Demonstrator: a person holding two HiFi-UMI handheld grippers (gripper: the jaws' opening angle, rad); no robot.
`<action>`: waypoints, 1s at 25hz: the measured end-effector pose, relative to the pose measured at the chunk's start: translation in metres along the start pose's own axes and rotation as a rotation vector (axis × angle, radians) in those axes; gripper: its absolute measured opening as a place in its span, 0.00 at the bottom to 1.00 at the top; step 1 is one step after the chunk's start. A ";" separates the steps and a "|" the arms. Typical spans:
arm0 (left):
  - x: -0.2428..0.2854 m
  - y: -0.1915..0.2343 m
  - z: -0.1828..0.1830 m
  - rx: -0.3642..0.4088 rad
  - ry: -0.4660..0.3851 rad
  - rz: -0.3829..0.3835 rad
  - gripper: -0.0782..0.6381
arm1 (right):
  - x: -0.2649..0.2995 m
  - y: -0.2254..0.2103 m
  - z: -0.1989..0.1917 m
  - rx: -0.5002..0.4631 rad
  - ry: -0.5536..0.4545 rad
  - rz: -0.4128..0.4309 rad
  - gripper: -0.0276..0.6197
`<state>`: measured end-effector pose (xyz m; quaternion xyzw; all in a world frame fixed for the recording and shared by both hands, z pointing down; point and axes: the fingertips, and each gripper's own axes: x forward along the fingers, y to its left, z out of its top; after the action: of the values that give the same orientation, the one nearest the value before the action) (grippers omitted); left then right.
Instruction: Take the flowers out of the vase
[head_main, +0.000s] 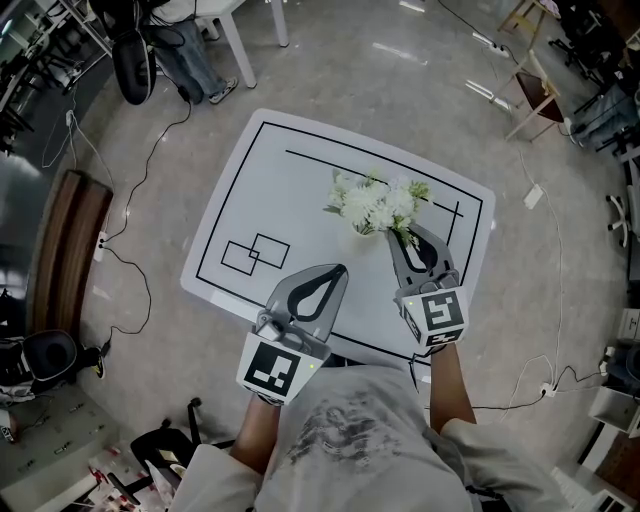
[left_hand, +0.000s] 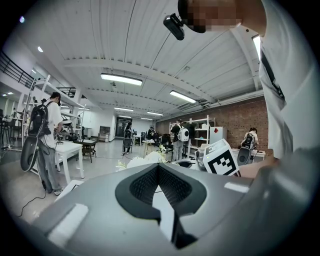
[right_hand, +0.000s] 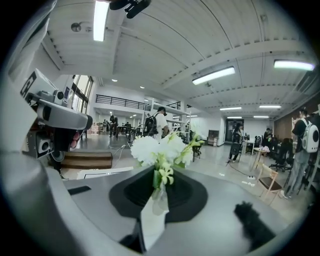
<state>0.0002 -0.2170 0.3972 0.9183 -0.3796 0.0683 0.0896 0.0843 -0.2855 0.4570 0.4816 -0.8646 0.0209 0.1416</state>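
My right gripper (right_hand: 159, 176) is clamped on the stems of the flowers (right_hand: 156, 148) over the table (head_main: 300, 195), and my left gripper (left_hand: 158, 168) hangs closed and empty beside it

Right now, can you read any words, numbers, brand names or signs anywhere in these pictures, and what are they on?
No readable text anywhere.
Left gripper's cube and right gripper's cube: black-and-white square patterns, not letters.
Table: only drawn black lines and boxes.
Red mark on the white cabinet, left gripper view: too small to read.
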 end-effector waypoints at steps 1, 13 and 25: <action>0.000 0.000 0.000 0.000 -0.001 0.002 0.12 | 0.000 0.001 0.001 -0.005 -0.002 0.000 0.14; -0.001 -0.002 0.001 0.012 -0.009 0.003 0.12 | -0.003 0.003 0.006 -0.033 -0.045 -0.014 0.12; -0.004 -0.003 0.005 0.014 -0.021 -0.002 0.12 | -0.010 0.002 0.021 -0.036 -0.090 -0.032 0.11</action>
<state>-0.0004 -0.2137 0.3909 0.9199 -0.3791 0.0612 0.0795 0.0823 -0.2798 0.4348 0.4932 -0.8625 -0.0186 0.1118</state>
